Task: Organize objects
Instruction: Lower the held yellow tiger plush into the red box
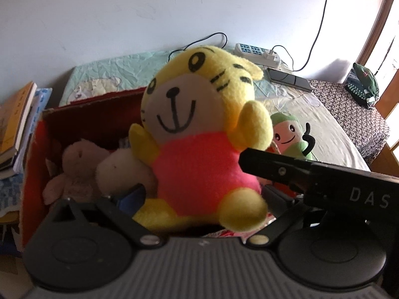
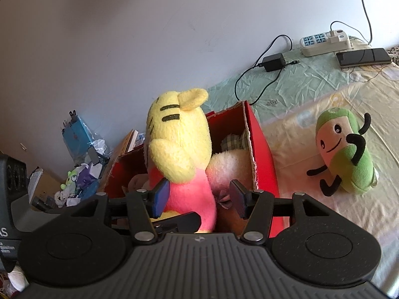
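A yellow tiger plush (image 2: 178, 149) is seen upright over a red box (image 2: 259, 144), between the parted fingers of the right gripper (image 2: 199, 198); a green plush (image 2: 349, 149) is laid on the bed at right.

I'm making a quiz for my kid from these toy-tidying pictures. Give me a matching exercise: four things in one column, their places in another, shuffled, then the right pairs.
Things:
1. tiger plush
2. green plush
3. beige plush
4. power strip

Places:
A. lying on the bed sheet, outside the box
B. near the wall, beside a phone
C. down inside the red box
D. upright at the box, between the right gripper fingers

Pairs: 1-D, 2-A, 3-C, 4-B
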Motion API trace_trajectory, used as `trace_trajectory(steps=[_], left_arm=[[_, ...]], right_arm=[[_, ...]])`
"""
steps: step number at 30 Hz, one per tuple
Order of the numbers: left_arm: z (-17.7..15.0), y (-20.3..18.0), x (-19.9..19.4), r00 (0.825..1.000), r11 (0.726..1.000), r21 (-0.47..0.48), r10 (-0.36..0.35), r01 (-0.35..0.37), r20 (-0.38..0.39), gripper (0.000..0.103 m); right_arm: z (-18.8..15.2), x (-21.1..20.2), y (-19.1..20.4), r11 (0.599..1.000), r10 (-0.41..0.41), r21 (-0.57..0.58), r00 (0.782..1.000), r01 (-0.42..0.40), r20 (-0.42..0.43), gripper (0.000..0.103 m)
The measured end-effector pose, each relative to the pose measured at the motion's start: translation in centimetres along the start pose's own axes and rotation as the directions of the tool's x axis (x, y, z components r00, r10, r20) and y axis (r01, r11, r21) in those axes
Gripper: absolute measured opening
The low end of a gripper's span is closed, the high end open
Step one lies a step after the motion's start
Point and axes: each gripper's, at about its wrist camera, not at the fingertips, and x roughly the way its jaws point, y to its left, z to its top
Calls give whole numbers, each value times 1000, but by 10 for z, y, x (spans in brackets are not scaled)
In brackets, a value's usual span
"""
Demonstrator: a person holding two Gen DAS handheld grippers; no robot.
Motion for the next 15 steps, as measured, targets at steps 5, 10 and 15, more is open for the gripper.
trace_trajectory(steps=[5,10,15], left_arm=[[1,-4,-9,1000,1000,13,22,-23,20,100],[0,-11,-13,998,998,11,60,-60,22,100],[-2,-22,-20,993,994,0,110,-110,34,100]], right_arm=[[-1,-7,-1,1000,-11,-4,1000,11,26,56],[-1,-14,-6,1000,-6,-4,999,6,37,56],[3,-17,-13,1000,17,-17,1000,-16,14,56]])
